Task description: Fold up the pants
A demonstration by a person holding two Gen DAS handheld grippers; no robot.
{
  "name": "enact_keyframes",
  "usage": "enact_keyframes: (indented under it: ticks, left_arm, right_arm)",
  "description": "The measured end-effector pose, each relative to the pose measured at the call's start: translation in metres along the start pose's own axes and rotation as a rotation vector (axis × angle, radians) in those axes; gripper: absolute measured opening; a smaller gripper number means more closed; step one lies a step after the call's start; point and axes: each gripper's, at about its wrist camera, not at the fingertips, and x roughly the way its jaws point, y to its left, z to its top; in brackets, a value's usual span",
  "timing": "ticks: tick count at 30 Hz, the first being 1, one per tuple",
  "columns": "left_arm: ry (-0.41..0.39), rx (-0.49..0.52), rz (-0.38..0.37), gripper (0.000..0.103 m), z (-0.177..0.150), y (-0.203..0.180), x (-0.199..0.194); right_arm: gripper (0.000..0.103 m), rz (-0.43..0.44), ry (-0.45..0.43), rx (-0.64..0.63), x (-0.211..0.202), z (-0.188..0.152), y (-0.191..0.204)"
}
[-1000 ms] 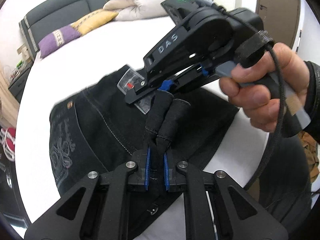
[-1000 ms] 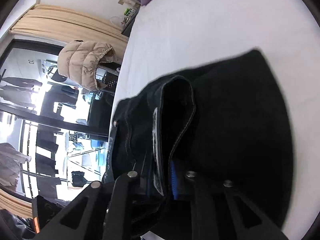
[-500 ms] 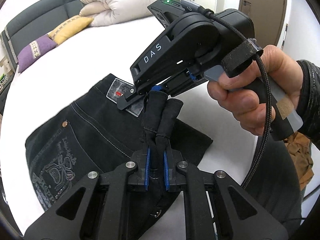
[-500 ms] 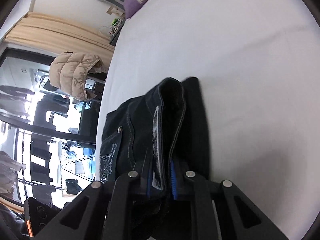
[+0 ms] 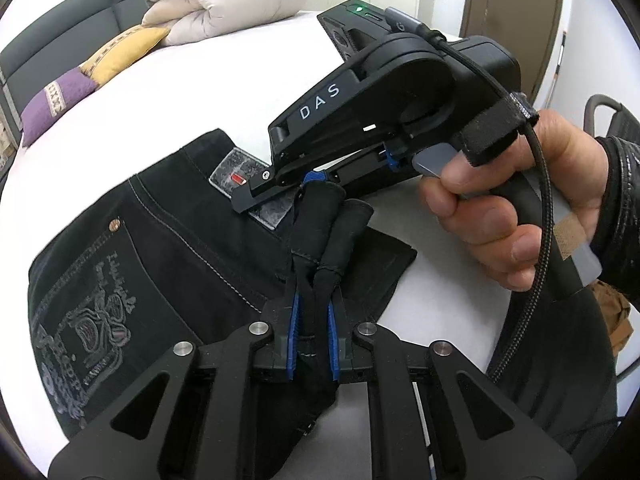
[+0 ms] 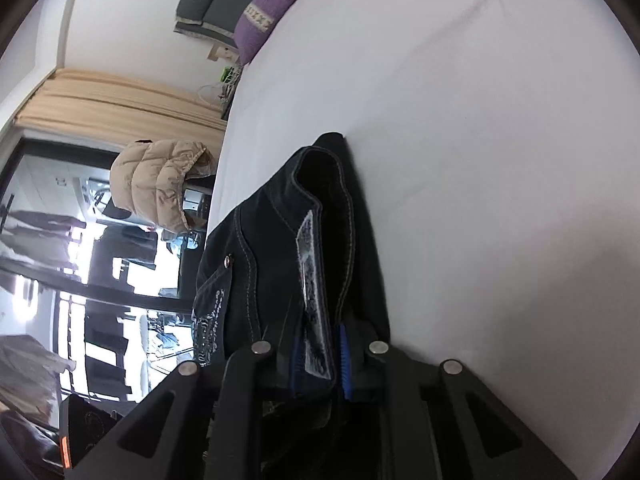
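Note:
Black jeans [image 5: 160, 248] lie folded on the white bed [image 5: 180, 92], back pocket embroidery and waist label up. My left gripper [image 5: 314, 320] pinches a bunched fold of the black fabric between its blue pads; its jaws are opening slightly while the cloth still sits between them. A hand holds my right gripper [image 5: 296, 188] just ahead, fingertips down at the waistband by the label. In the right wrist view my right gripper [image 6: 318, 356] is shut on the jeans [image 6: 272, 240] waistband, the grey label between its pads.
Purple and yellow cushions [image 5: 60, 96] and a rolled cream duvet [image 5: 224, 0] lie at the bed's head. Past the bed's left edge hang a beige puffer jacket [image 6: 160, 184] and curtains. White sheet [image 6: 480, 140] stretches beyond the jeans. A door stands at the far right.
Both grippers have sunk toward the bed with the held edge. The jeans have drawn in from a wide spread to a narrower fold, and the pocket embroidery has come into full view.

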Motion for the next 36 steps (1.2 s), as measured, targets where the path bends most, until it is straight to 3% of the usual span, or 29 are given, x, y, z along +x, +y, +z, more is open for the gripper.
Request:
enact_keyframes:
  ticks: [3,7,9,12,14,18,19,24,29,36]
  left_arm:
    - [0.003,-0.05,-0.06,0.016,0.0,0.007,-0.01]
    - [-0.058,-0.143,-0.163,0.016,-0.004,0.03,-0.048]
    - [-0.102,-0.171,-0.169,0.016,-0.011,0.043,-0.069]
    - [-0.155,-0.231,-0.12,0.017,-0.023,0.072,-0.082]
    - [-0.147,-0.288,-0.084,0.016,-0.023,0.097,-0.073]
    - [-0.17,-0.406,-0.085,0.016,-0.013,0.168,-0.053]
    - [-0.172,-0.419,-0.078,0.016,-0.01,0.182,-0.048]
    - [-0.098,-0.549,-0.178,0.016,-0.036,0.231,-0.022]
    - [-0.147,-0.562,-0.212,0.016,-0.071,0.214,-0.035]
    - [-0.149,-0.354,-0.085,0.016,-0.116,0.143,-0.067]
  right_arm:
    - [0.026,0.016,0.011,0.01,-0.004,0.002,0.002]
    - [0.057,-0.068,-0.073,0.014,-0.031,0.003,0.015]
    - [0.057,-0.111,-0.115,-0.008,-0.047,0.001,0.026]
    - [0.039,-0.037,-0.109,-0.072,-0.053,-0.009,0.053]
    - [0.028,-0.001,-0.062,-0.12,-0.042,-0.019,0.068]
    - [0.011,-0.033,0.032,-0.096,-0.009,-0.035,0.055]
    - [0.0,-0.049,0.04,-0.065,-0.004,-0.038,0.044]
    - [0.0,0.015,0.005,0.037,-0.005,-0.04,0.015]
    - [0.0,-0.005,0.0,0.019,-0.002,-0.043,0.019]
    - [0.0,-0.035,-0.018,-0.012,-0.003,-0.049,0.024]
